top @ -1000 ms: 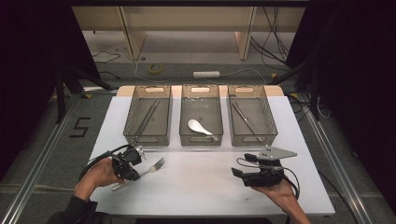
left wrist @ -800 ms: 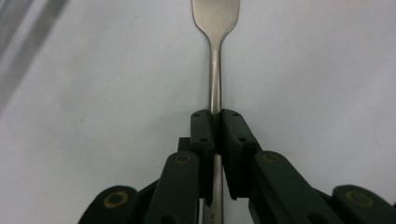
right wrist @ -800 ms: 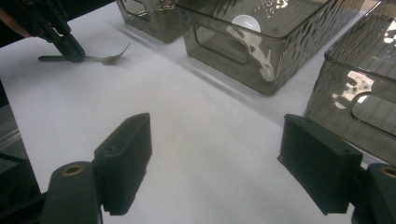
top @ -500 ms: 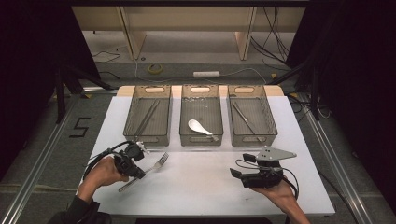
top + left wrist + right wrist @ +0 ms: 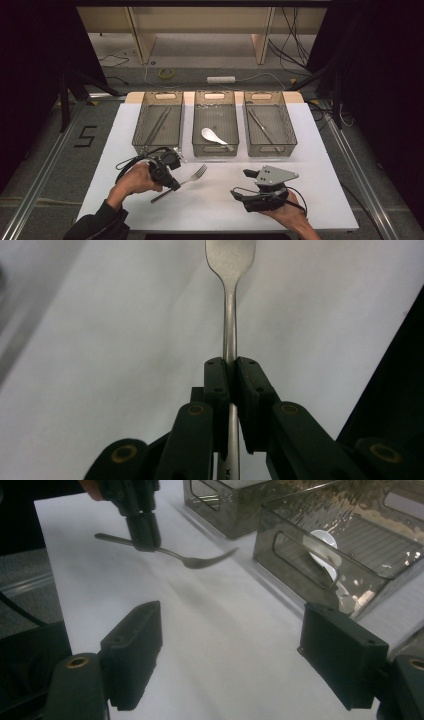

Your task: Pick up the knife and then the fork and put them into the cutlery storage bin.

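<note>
The fork (image 5: 189, 178) is pinched at mid-handle between the pads of the left hand-held gripper (image 5: 172, 182), tines toward the bins and lifted a little above the white worktop (image 5: 220, 210); in the left gripper view the handle (image 5: 229, 335) runs straight up out of the closed jaws. That narrow, smooth stem is the weak point: the grip sits on polished metal, so I judge the fork could pivot in the pads or slide out if the hand swings quickly (the heavier tine end would dip first).

Three clear bins stand in a row just beyond. The left bin (image 5: 145, 142) holds long thin utensils that I cannot name, the middle bin (image 5: 222, 150) a white spoon (image 5: 210, 135), the right bin (image 5: 285, 147) more slim metal pieces. A low carry could knock the tines on a bin's near wall and shove the bin.

The right hand-held gripper (image 5: 239, 194) hovers well apart with its jaws wide and nothing between them.
</note>
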